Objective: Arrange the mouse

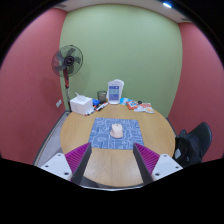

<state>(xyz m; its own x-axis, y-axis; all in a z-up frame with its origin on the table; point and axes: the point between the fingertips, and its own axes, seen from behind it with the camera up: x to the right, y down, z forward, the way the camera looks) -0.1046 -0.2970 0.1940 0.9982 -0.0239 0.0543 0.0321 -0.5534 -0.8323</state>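
Jaws stand wide and hold nothing, with the gripper (109,158) raised over the near edge of the round counter (78,140). Pads (77,155) sit well apart. Beyond them the mouse (117,130) rests on a blue mat (103,133) at mid-counter. Judged step: approach, no contact yet. Next move calls for a forward and downward reach to straddle the mouse. Bare wood flanks the mat; clutter (100,101) lines the far rim; a fan (67,62) stands behind, left.

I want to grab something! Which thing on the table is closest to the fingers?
The white mouse on the blue mat, just ahead of the open fingers. The boxes stand farther back.
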